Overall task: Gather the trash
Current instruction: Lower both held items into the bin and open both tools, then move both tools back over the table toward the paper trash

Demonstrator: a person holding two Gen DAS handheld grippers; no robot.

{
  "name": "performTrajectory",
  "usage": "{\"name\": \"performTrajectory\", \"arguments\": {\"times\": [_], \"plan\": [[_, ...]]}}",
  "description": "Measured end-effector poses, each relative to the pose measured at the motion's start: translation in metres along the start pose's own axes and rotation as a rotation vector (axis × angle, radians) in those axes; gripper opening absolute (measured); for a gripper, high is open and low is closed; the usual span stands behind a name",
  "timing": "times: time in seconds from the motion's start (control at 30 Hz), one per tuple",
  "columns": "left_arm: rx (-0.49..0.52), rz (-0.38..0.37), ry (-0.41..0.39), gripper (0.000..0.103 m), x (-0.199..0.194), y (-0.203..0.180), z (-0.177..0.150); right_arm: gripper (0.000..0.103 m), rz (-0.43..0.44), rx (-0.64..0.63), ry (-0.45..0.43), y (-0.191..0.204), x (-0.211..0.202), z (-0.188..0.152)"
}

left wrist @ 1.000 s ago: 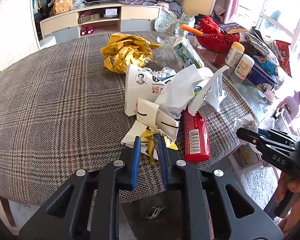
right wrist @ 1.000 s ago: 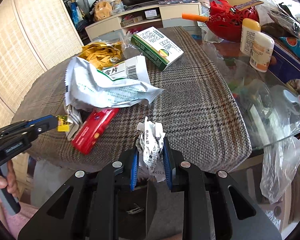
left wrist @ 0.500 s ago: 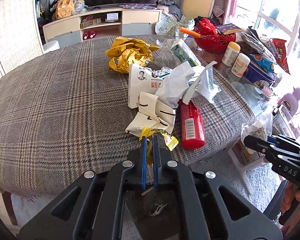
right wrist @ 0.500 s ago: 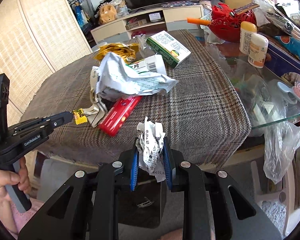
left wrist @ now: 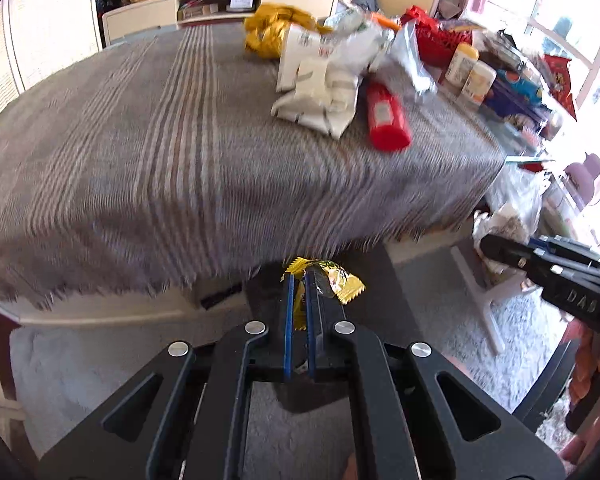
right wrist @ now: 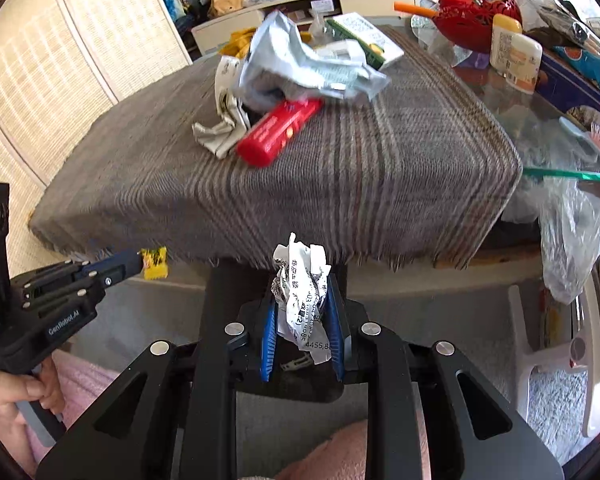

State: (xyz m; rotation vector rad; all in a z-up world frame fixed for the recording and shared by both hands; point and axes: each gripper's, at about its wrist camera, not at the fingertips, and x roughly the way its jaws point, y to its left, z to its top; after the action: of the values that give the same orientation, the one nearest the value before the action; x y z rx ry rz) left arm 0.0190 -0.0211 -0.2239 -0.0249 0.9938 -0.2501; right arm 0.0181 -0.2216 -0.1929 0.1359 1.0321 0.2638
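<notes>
Left hand-held gripper (left wrist: 298,304) clamped on yellow candy wrapper (left wrist: 332,276), held off the tabletop (left wrist: 148,152) edge, above the carpet (left wrist: 420,300). Remaining trash pile on plaid cloth: white crumpled wrappers (left wrist: 320,92), red tube (left wrist: 384,120) just beside them, yellow crumpled bag (left wrist: 272,32) behind. Right hand-held gripper (right wrist: 302,316) pinching crumpled printed receipt (right wrist: 302,292), also off the table edge. Clear plastic bag (right wrist: 572,232) hanging at far right of tabletop. Left view motion-blurred.
</notes>
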Motion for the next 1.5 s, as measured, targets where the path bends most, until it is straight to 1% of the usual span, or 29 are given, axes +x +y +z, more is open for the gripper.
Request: {"name": "performTrajectory", "arguments": {"times": [0.03,0.17,0.37,0.47,0.57,0.63,0.8,0.87,0.9,0.93,0.97,1.0,1.07,1.1,1.13,1.17,1.2,1.23,1.27,1.3,1.33,1.37,1.5], "plan": [[-0.005,0.004,0.013,0.004,0.004,0.002,-0.007,0.023,0.0,0.002,0.009,0.0,0.003,-0.003],[-0.044,-0.017,0.038,0.004,0.016,0.009,-0.026,0.023,0.005,0.005,0.04,0.001,0.017,-0.016],[-0.057,-0.034,0.098,0.004,0.044,0.002,-0.053,0.023,0.017,0.025,0.091,0.004,0.048,-0.036],[-0.057,-0.029,0.117,0.004,0.058,-0.001,-0.061,0.024,0.034,0.054,0.12,0.003,0.067,-0.044],[-0.073,-0.045,0.128,0.004,0.069,-0.006,-0.069,0.025,0.047,0.077,0.128,0.0,0.081,-0.049],[-0.069,-0.039,0.135,0.004,0.077,-0.012,-0.074,0.026,0.049,0.086,0.139,-0.002,0.09,-0.051],[-0.066,-0.045,0.162,0.004,0.09,-0.016,-0.079,0.026,0.05,0.098,0.158,0.0,0.101,-0.054],[-0.063,-0.044,0.16,0.004,0.091,-0.016,-0.078,0.026,0.05,0.1,0.161,0.001,0.102,-0.053],[-0.066,-0.043,0.16,0.005,0.092,-0.016,-0.078,0.03,0.048,0.1,0.163,0.002,0.103,-0.053],[-0.071,-0.047,0.159,0.005,0.092,-0.015,-0.077,0.038,0.049,0.099,0.167,0.003,0.103,-0.052],[-0.073,-0.047,0.162,0.008,0.092,-0.015,-0.076,0.042,0.05,0.098,0.169,0.003,0.104,-0.051],[-0.074,-0.046,0.164,0.013,0.092,-0.014,-0.076,0.048,0.048,0.098,0.167,0.003,0.103,-0.051],[-0.078,-0.046,0.167,0.018,0.091,-0.012,-0.076,0.049,0.043,0.104,0.159,0.003,0.1,-0.049],[-0.079,-0.042,0.167,0.022,0.09,-0.01,-0.076,0.049,0.041,0.107,0.158,0.002,0.099,-0.047],[-0.08,-0.034,0.165,0.032,0.088,-0.008,-0.076,0.051,0.036,0.109,0.157,0.001,0.098,-0.046],[-0.082,-0.031,0.162,0.037,0.086,-0.006,-0.076,0.053,0.03,0.11,0.154,-0.001,0.096,-0.046],[-0.084,-0.027,0.157,0.045,0.083,-0.003,-0.076,0.06,0.025,0.113,0.15,-0.003,0.094,-0.045],[-0.086,-0.019,0.153,0.055,0.079,0.0,-0.075,0.07,0.018,0.117,0.144,-0.006,0.091,-0.045],[-0.086,-0.008,0.147,0.061,0.076,0.001,-0.074,0.075,0.001,0.124,0.132,-0.01,0.087,-0.044],[-0.086,0.004,0.14,0.078,0.072,0.003,-0.073,0.087,-0.018,0.133,0.121,-0.014,0.082,-0.044],[-0.087,0.007,0.14,0.093,0.069,0.003,-0.073,0.097,-0.033,0.143,0.107,-0.018,0.076,-0.043],[-0.084,0.011,0.144,0.096,0.066,0.003,-0.073,0.1,-0.043,0.151,0.091,-0.022,0.069,-0.041],[-0.042,0.026,0.159,0.095,0.055,0.001,-0.068,0.1,-0.044,0.16,0.017,-0.033,0.038,-0.029]]}}
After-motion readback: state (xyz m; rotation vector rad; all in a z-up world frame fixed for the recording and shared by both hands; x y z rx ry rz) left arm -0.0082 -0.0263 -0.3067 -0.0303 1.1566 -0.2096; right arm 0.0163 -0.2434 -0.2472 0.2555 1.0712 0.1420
